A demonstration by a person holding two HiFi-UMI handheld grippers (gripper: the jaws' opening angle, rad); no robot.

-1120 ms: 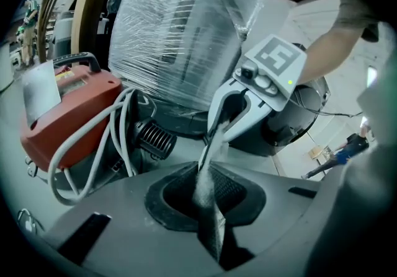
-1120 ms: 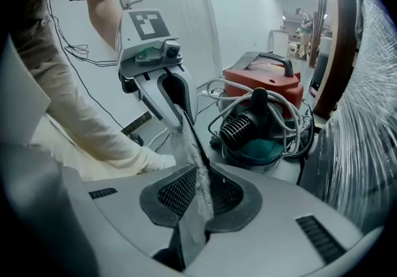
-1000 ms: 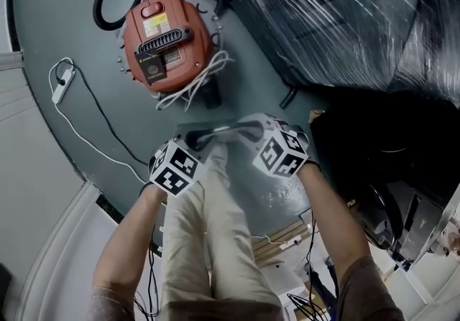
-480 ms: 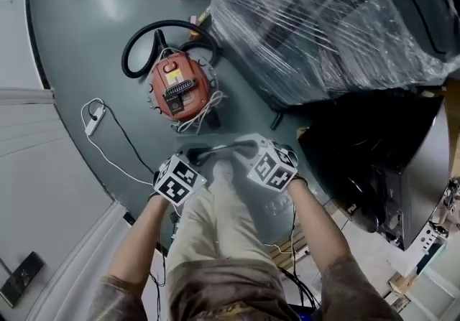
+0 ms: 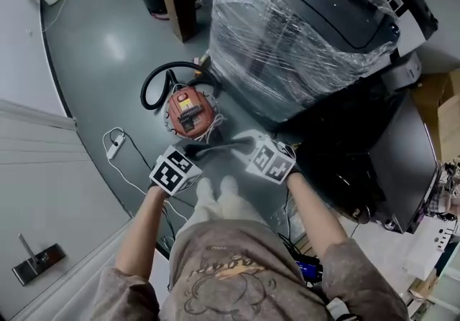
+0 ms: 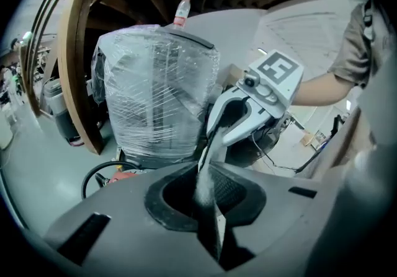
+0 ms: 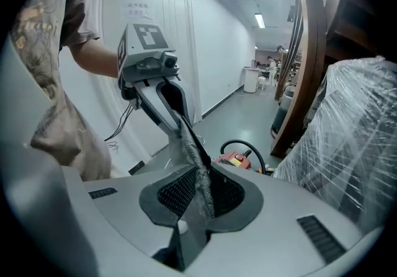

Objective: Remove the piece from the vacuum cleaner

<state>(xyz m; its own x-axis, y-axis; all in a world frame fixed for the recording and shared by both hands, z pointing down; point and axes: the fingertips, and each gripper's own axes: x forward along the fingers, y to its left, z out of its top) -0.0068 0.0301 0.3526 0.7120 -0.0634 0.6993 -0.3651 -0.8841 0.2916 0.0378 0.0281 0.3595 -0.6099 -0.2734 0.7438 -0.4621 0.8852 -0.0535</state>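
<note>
Both the left gripper (image 5: 192,150) and right gripper (image 5: 246,144) have jaws clamped on the thin grey piece (image 5: 219,146), stretched between them well clear of the red vacuum cleaner (image 5: 190,111) on the floor (image 5: 108,54); removal looks essentially done.

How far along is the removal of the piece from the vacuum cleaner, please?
Done: the grey piece is off the red vacuum cleaner, which sits on the floor below it. In hand: the left gripper and right gripper both clamp the piece, stretched between them. Left: only putting it down somewhere, I'd judge.
</note>
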